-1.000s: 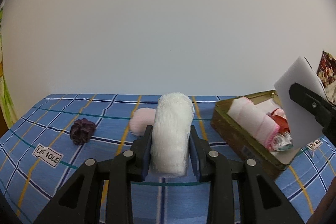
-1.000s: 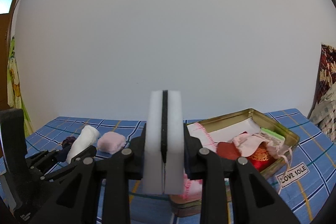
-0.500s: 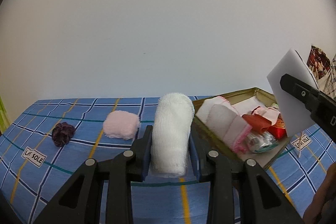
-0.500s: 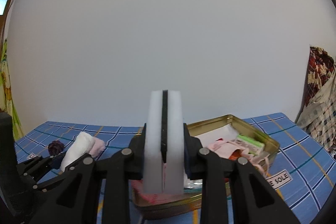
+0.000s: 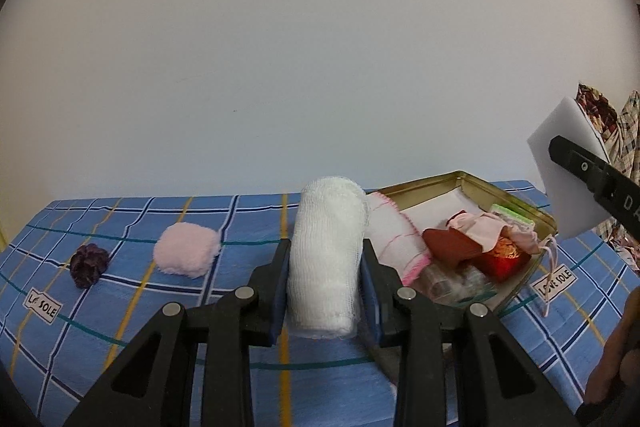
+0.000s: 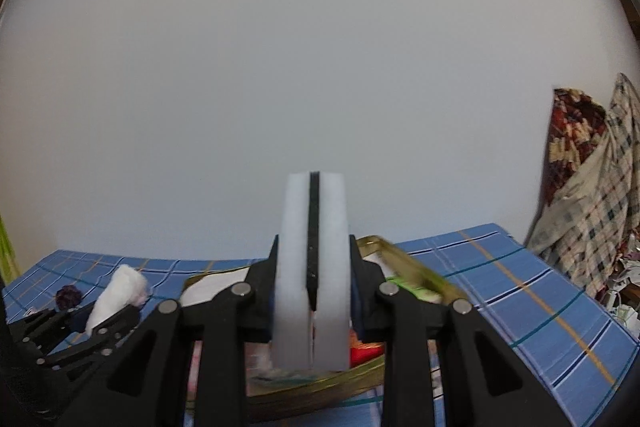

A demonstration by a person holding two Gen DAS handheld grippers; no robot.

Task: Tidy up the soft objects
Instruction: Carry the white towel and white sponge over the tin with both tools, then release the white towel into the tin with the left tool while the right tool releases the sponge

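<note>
You have swung both hands toward the tin (image 5: 472,183), so from the left view keep your left gripper (image 5: 325,287) clamped on the gauze roll (image 5: 326,259), and from the right, lower the sponge (image 6: 314,267) pinched in your right gripper (image 6: 314,291) gently inside.

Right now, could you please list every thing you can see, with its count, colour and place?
gauze roll: one, white, clamped in the left tool
sponge: one, white, clamped in the right tool
tin box: one, gold, on the cloth at right, holding soft items
rolled towel: one, white with pink stitching, at the tin's left end
puff: one, pale pink, on the cloth
scrunchie: one, dark purple, far left
tablecloth: one, blue checked
hanging fabrics: patterned, far right
left tool: black, shut
right tool: black, shut
</note>
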